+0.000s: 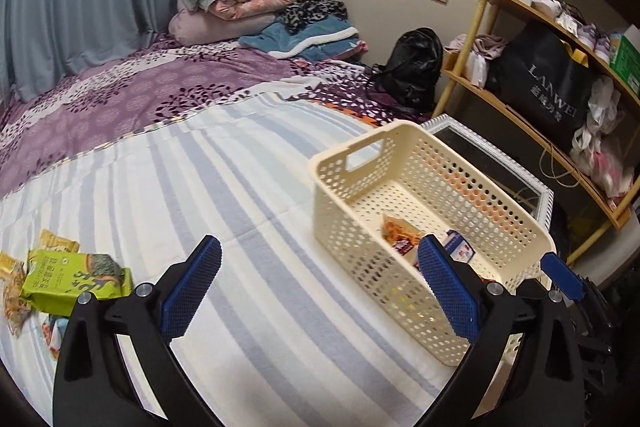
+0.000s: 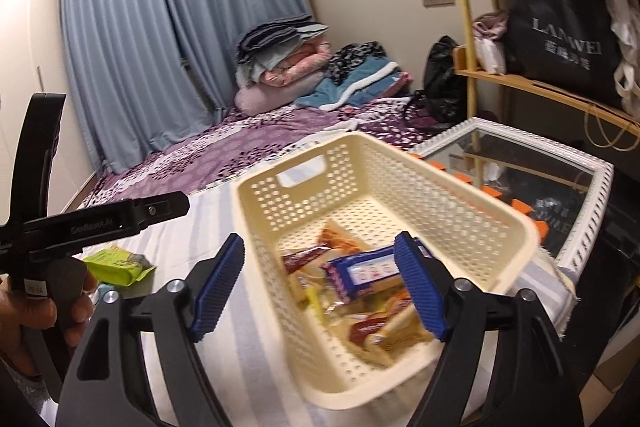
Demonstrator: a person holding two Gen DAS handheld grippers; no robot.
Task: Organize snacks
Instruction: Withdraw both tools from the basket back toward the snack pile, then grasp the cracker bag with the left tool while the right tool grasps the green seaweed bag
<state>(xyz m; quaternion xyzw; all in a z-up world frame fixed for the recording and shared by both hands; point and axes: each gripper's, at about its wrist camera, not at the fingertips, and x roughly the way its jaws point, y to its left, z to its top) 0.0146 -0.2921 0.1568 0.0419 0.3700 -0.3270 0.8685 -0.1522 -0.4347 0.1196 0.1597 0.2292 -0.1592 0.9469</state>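
Note:
A cream perforated basket [image 1: 496, 195] [image 2: 492, 211] stands on the striped bedsheet at the right. It holds several snack packs, among them a blue wafer pack [image 2: 362, 273] and red-brown bars. A green seaweed pack [image 1: 76, 279] [image 2: 118, 267] lies with other loose snacks on the sheet at the left. My left gripper [image 1: 320, 291] is open and empty, above the sheet just left of the basket. My right gripper [image 2: 320, 287] is open and empty, over the basket's near end. The right gripper's blue fingertip [image 1: 562, 275] shows beyond the basket in the left wrist view.
A white-framed glass table [image 2: 576, 163] stands beside the bed behind the basket. A wooden shelf [image 1: 516, 103] with a black bag stands at the right. Folded bedding [image 1: 240, 7] and a black backpack [image 1: 416, 67] lie at the far end of the bed.

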